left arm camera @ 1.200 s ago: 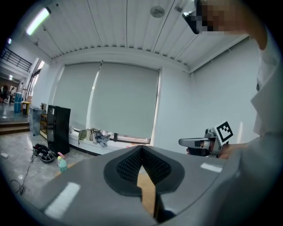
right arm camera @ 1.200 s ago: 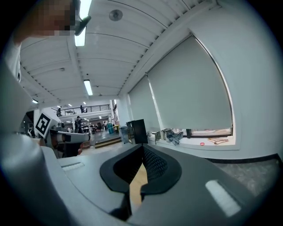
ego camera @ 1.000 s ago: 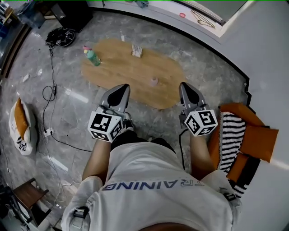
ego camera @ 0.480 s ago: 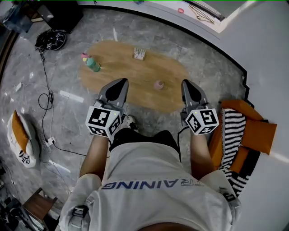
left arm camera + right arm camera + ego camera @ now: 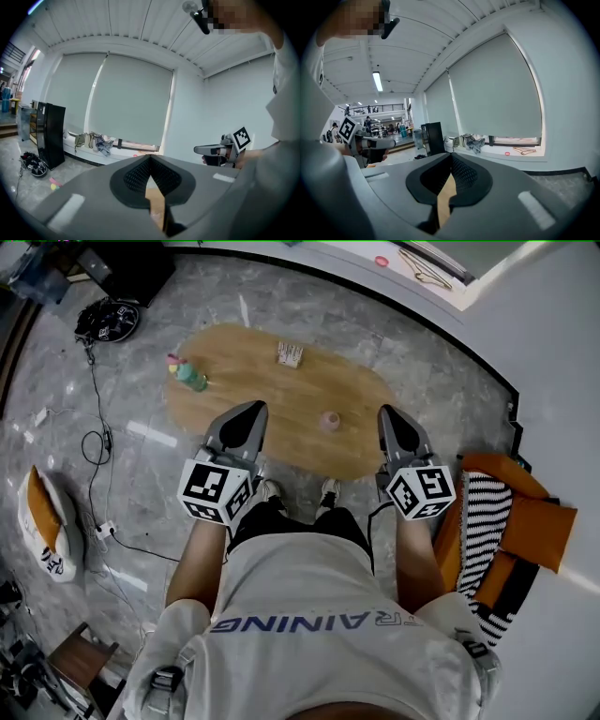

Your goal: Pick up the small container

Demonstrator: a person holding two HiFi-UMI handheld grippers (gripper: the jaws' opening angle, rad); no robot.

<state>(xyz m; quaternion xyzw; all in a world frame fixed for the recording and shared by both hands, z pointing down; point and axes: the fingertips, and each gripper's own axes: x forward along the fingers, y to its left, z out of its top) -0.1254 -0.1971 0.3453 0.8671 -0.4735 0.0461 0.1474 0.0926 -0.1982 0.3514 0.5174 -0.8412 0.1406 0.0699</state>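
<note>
Two tools noted: left gripper (image 5: 251, 412) and right gripper (image 5: 388, 415), held side by side over the near edge of the table (image 5: 281, 395). Each has its jaws pressed together with nothing pinched. Container (image 5: 329, 419) stands upright on the table between the two tips, nearer the right gripper, touching neither. Bottle (image 5: 192, 377) and box (image 5: 290, 354) stand beyond the left gripper, well apart from it.

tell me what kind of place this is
Probably a big indoor workspace with a corner set up like a living room: a low oval wooden table on a marble-look floor, orange and striped cushions beside it, and an open hall with a railed upper level in the right gripper view.
</note>
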